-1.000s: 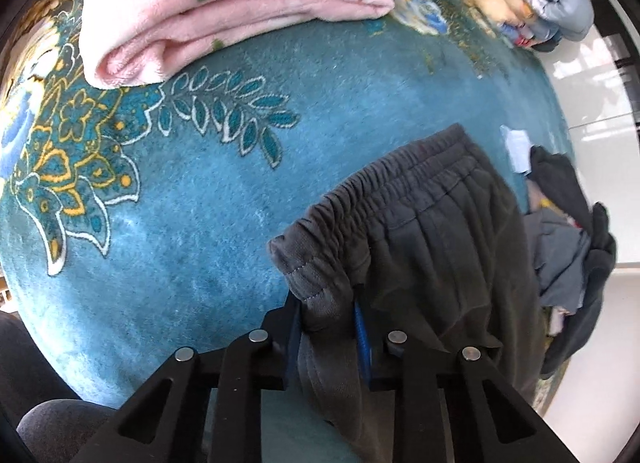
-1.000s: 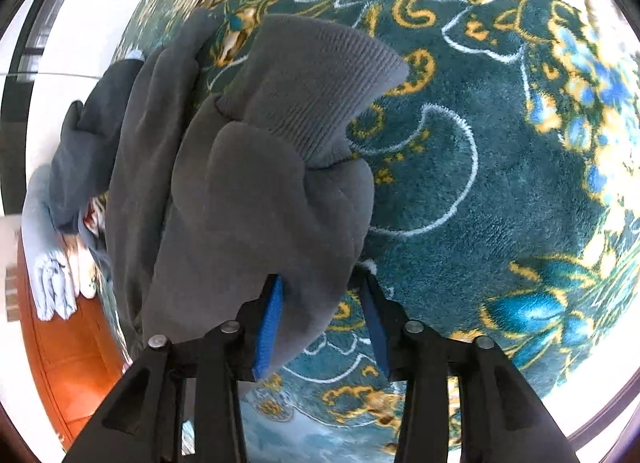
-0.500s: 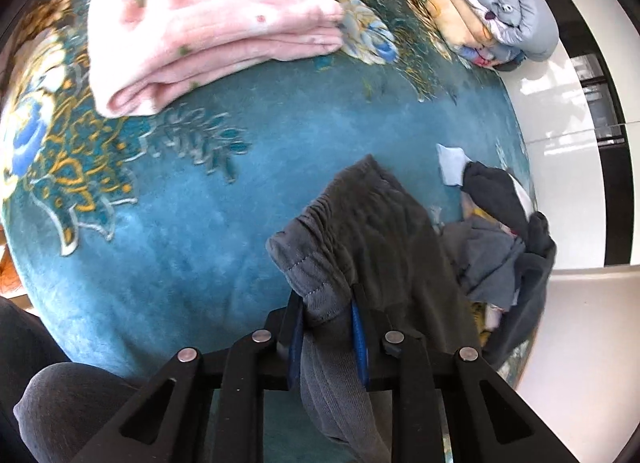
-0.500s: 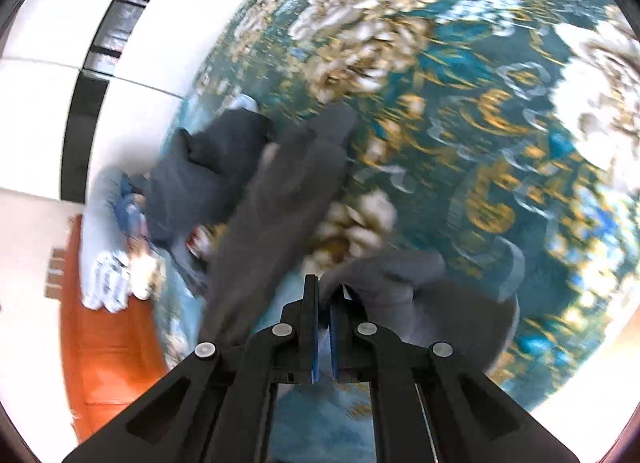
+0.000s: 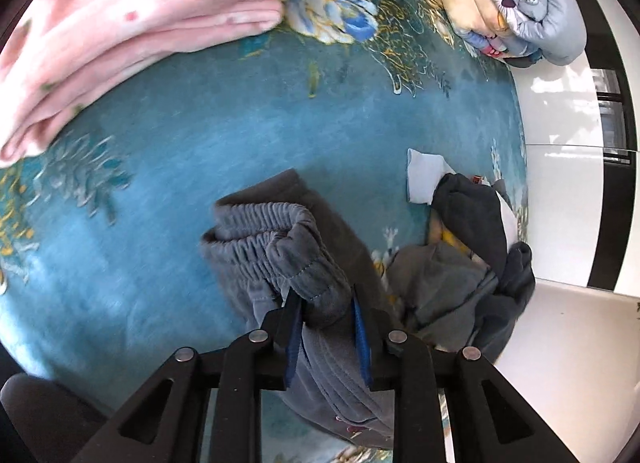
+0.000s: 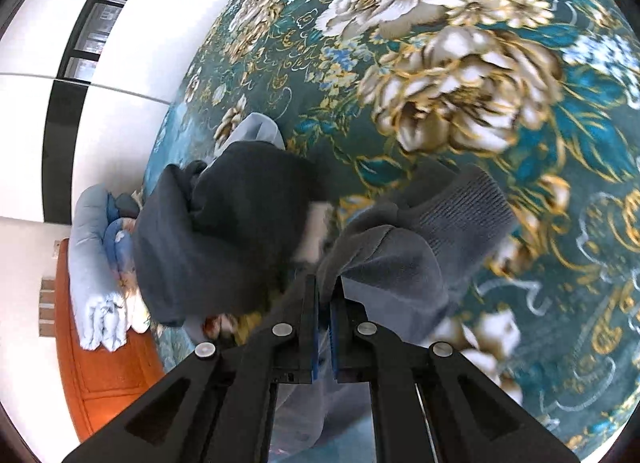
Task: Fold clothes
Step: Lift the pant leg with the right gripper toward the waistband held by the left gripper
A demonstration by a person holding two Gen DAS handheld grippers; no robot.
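The left gripper [image 5: 326, 305] clamps the elastic waistband of the dark grey fleece sweatpants [image 5: 288, 247] above the teal floral blanket [image 5: 240, 131]. The right gripper [image 6: 324, 295] pinches the pants' ribbed cuff end [image 6: 452, 215] shut, near a dark clothes pile [image 6: 224, 231] on its left.

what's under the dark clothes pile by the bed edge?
Under the pile: a white cloth poking out, yellow fabric, then the blanket. Anything deeper is covered.

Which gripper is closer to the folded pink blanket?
Left. The left gripper, clamped on the grey sweatpants, faces the pink blanket across open carpet; the right gripper's view shows none.
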